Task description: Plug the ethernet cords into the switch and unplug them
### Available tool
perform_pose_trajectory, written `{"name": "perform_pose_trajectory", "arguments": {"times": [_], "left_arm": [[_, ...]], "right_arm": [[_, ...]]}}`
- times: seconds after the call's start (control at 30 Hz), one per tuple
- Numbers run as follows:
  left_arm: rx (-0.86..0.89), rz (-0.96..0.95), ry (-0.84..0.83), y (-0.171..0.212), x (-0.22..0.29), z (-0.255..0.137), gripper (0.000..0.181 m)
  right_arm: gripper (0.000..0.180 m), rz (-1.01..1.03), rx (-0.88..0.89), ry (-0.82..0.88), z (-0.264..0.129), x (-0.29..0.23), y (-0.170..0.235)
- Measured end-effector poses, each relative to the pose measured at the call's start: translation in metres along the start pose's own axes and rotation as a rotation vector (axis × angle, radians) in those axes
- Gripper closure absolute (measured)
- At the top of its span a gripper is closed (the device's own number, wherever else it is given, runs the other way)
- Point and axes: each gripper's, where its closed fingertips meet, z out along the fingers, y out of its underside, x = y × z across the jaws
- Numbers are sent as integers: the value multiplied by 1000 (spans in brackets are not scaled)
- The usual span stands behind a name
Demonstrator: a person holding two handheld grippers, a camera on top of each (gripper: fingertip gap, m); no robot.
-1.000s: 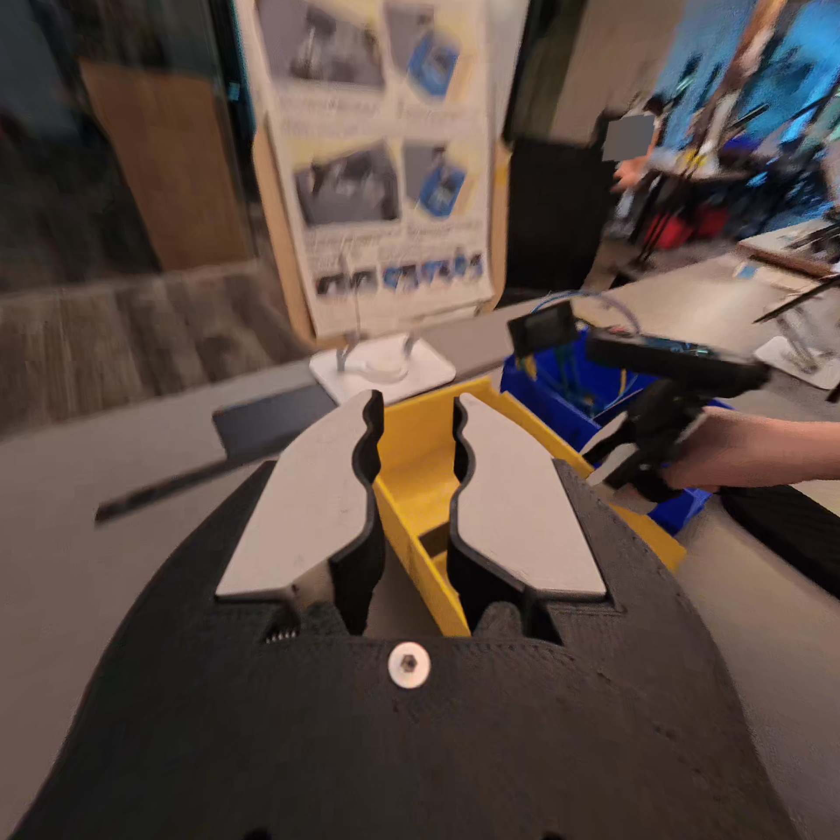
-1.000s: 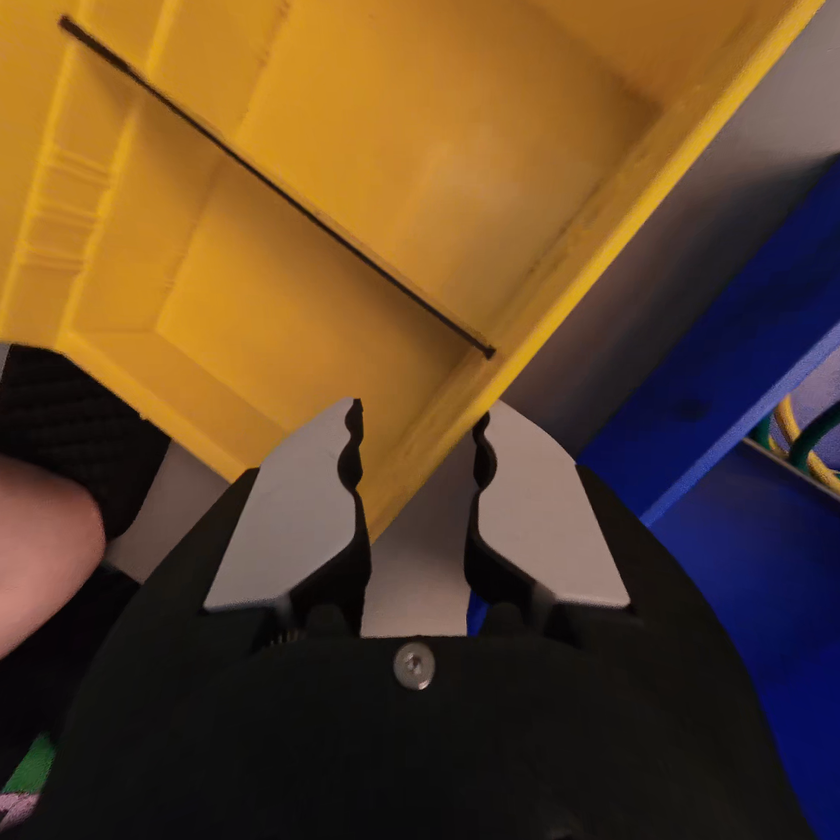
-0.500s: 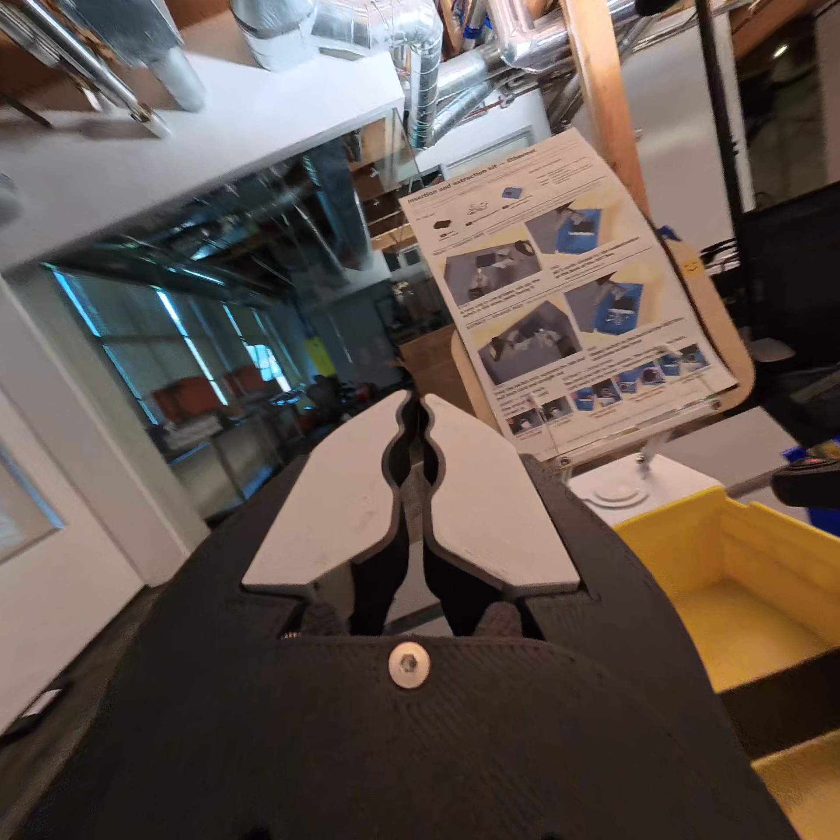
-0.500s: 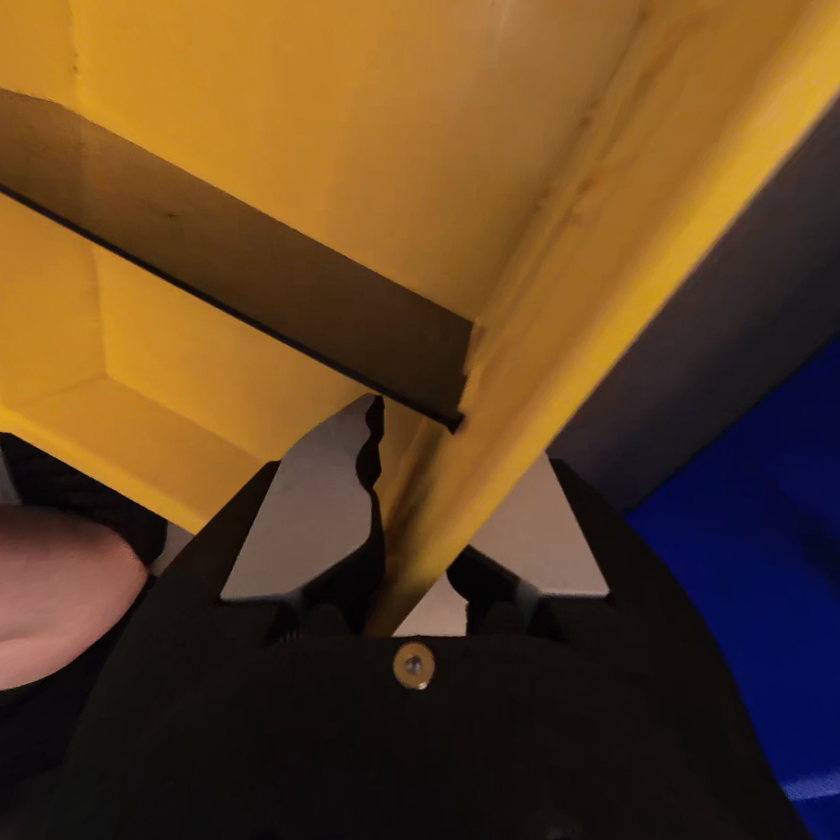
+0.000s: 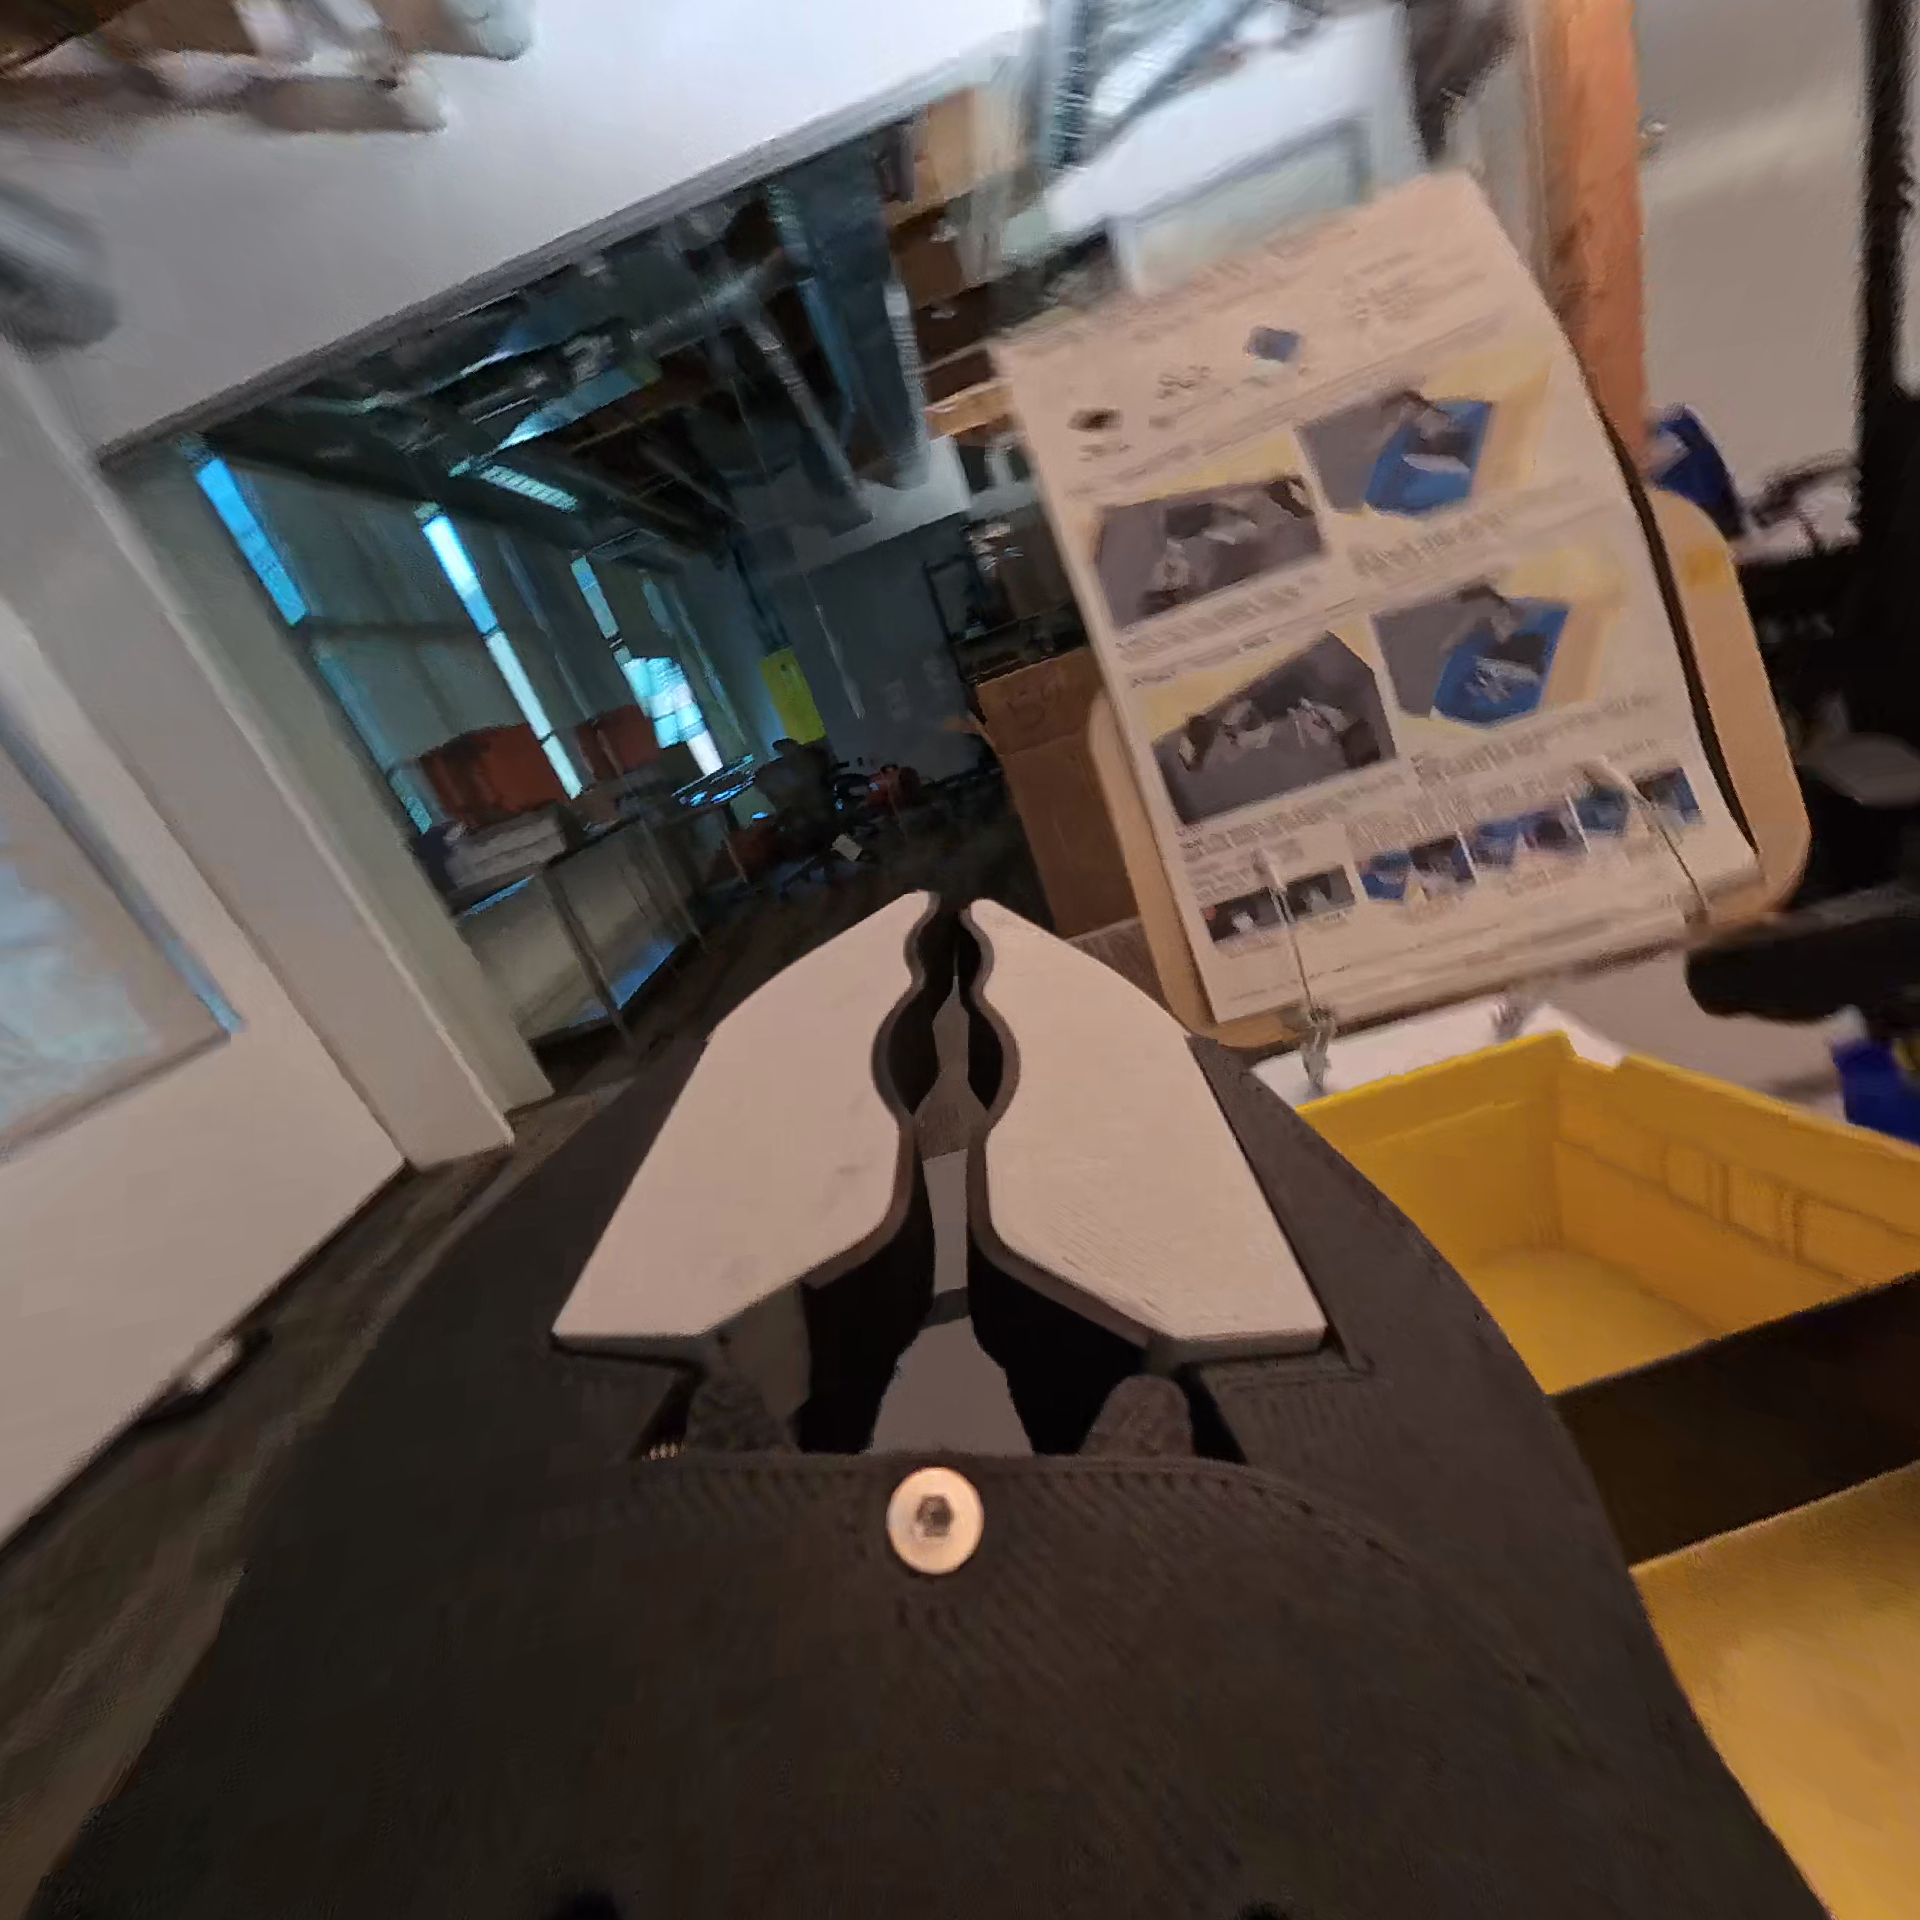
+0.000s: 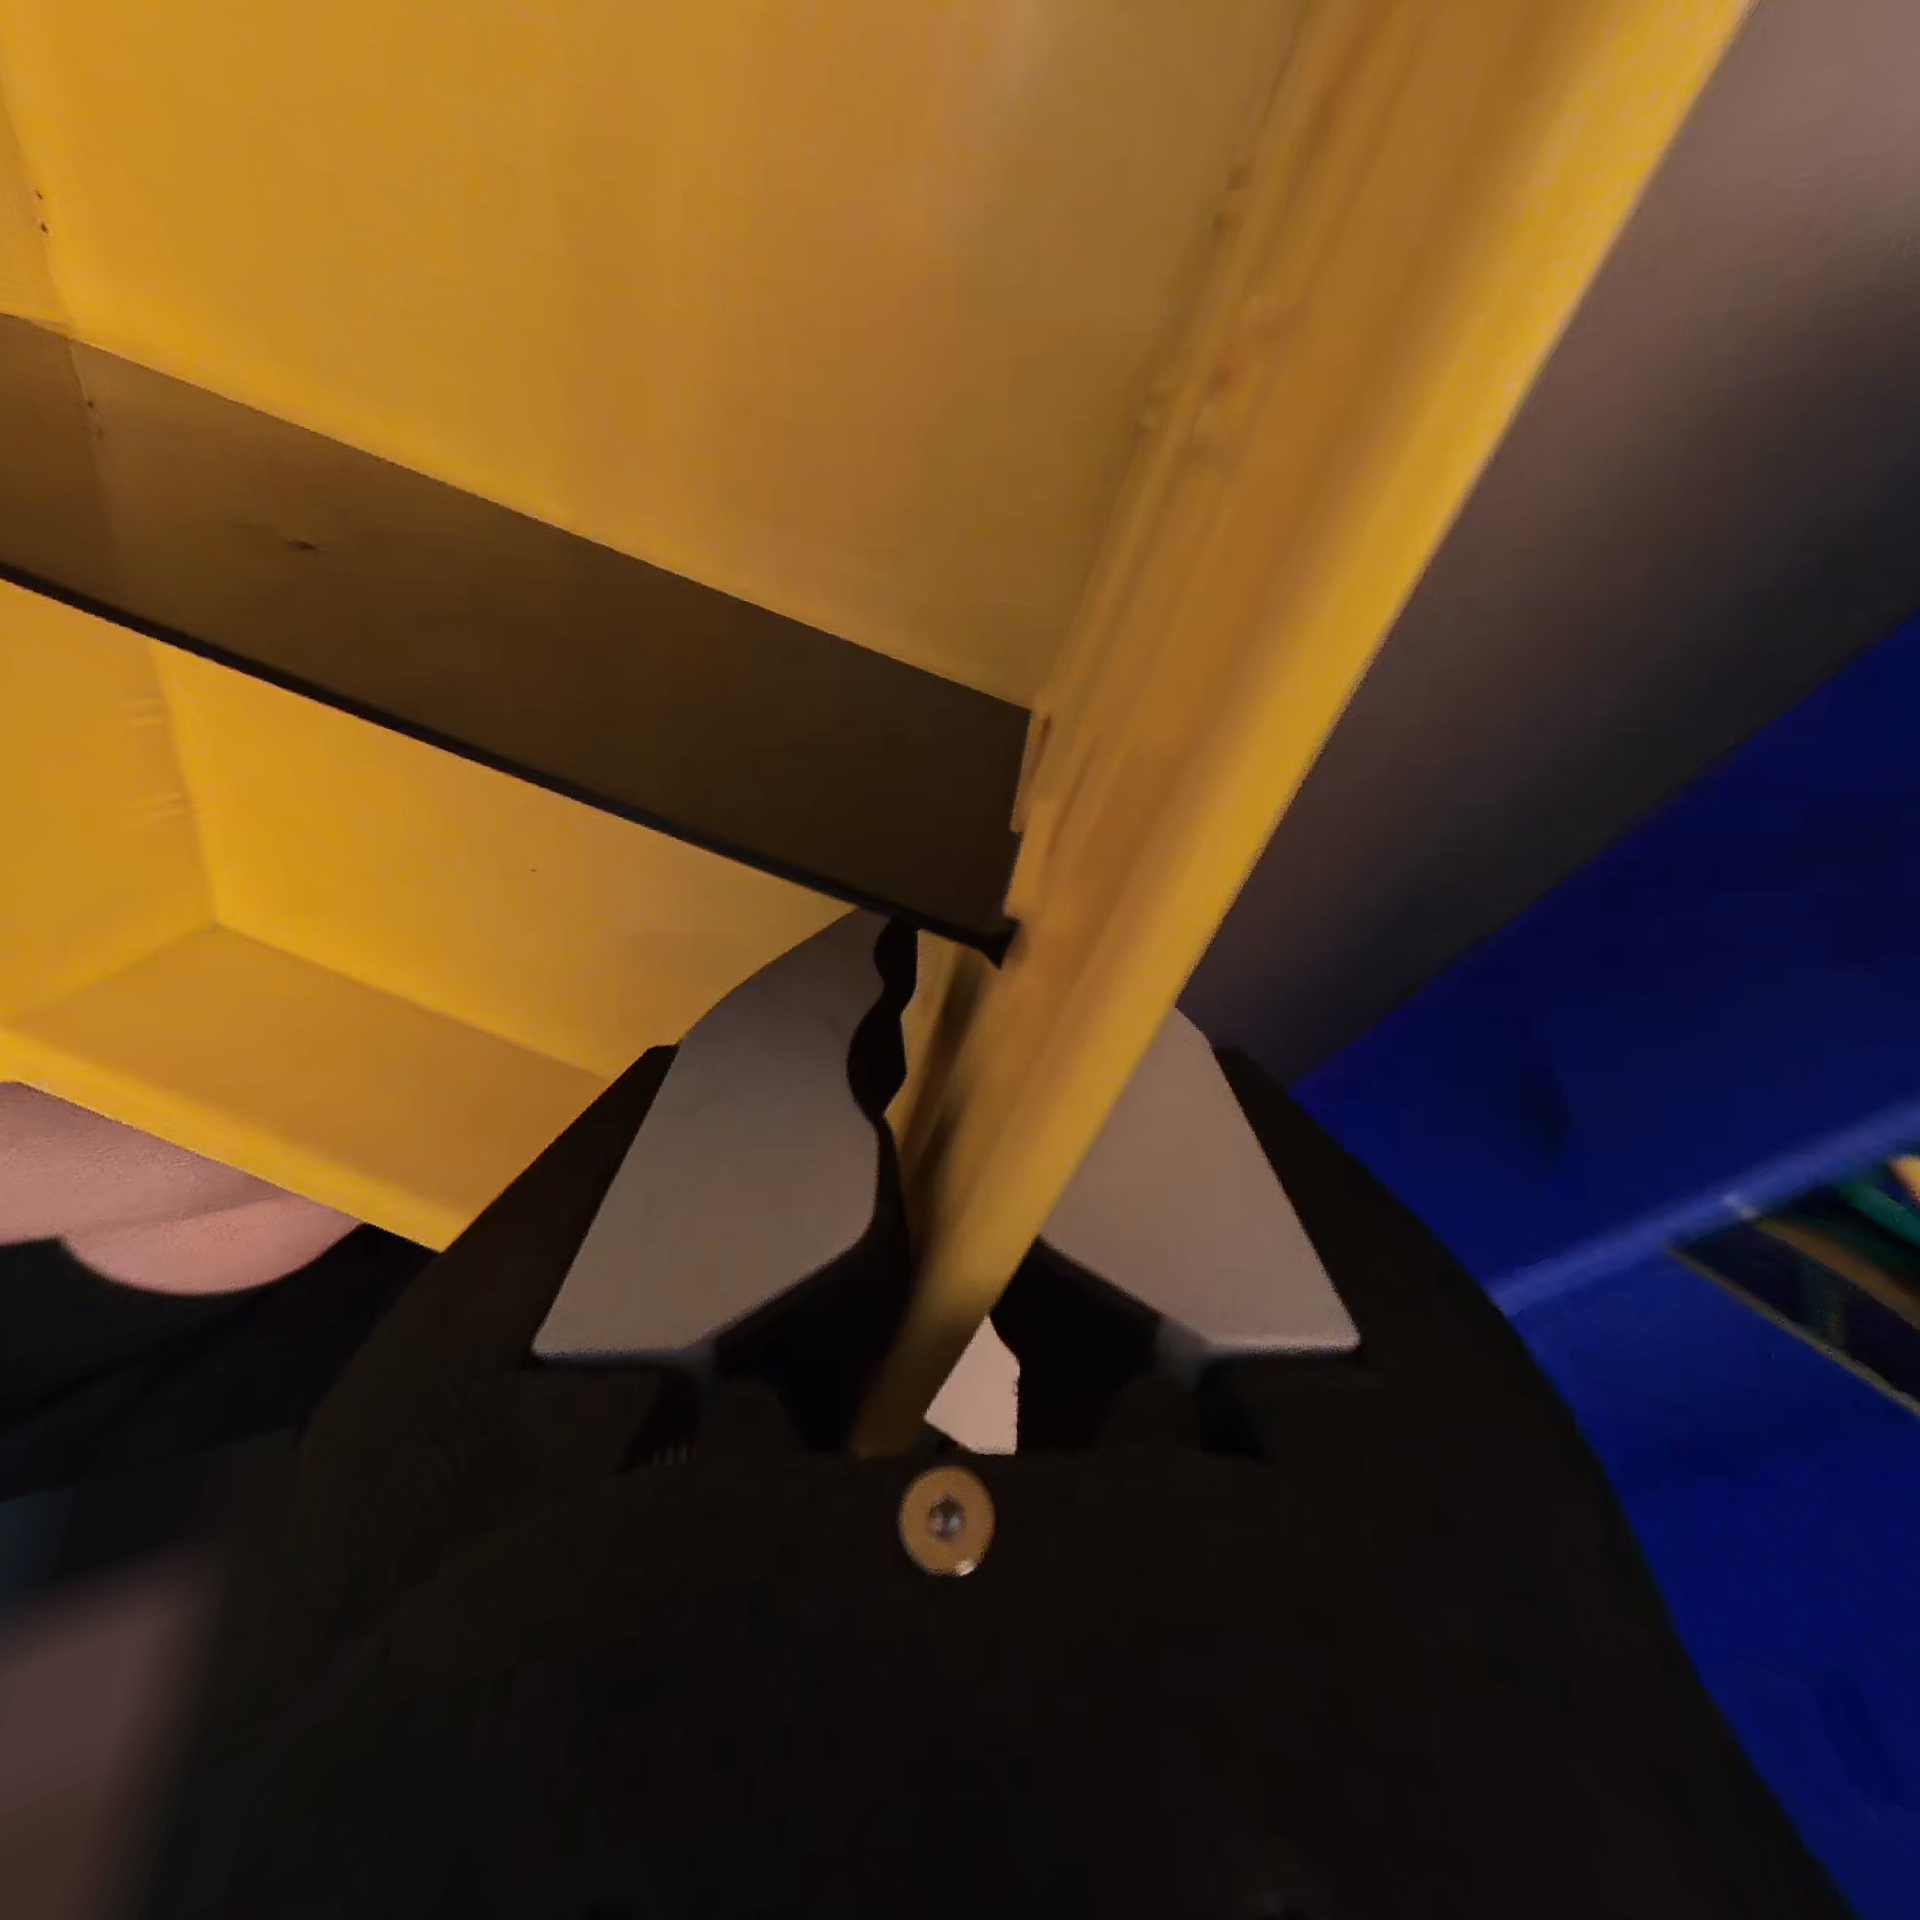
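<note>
Both grippers: busy
Right gripper (image 6: 961,997): clamped on yellow bin (image 6: 1174,831) wall, far finger half hidden
Left gripper (image 5: 951,920): pinched together, empty
Blue bin (image 6: 1662,1039): cables barely visible

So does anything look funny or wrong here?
Yes. The right gripper is pinched on the side wall of the yellow bin, not on any ethernet cord. The left gripper is shut on nothing and points out into the room. No switch shows in either view.
</note>
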Motion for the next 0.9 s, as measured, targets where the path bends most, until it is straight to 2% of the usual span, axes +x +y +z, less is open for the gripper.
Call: {"name": "perform_pose_trajectory", "arguments": {"times": [0.03,0.13,0.23,0.33,0.47,0.5,0.53,0.67,0.8,0.9], "left_arm": [[25,-98,-32,-11,-12,-12,181],[219,-407,105,-53,-24,-55,179],[224,-507,226,-60,-21,-73,165],[107,-594,481,-55,21,-64,132],[-283,-650,744,-15,110,-28,73],[-363,-647,811,-6,134,-22,67],[-411,-638,864,1,157,-15,70],[-597,-564,958,41,243,11,79],[-721,-596,1049,75,326,18,90],[-865,-507,1073,114,372,9,87]], "right_arm": [[166,-11,10,-11,-13,-3,-1],[166,-38,65,-59,-67,-11,-1],[167,-30,155,-111,-136,-5,8],[167,23,275,-138,-208,25,30],[168,134,454,-80,-283,102,81],[168,172,492,-57,-295,127,97],[168,215,524,-32,-304,153,114],[168,415,597,60,-302,254,187],[168,589,575,104,-260,324,248],[168,656,553,100,-223,355,277]]}}
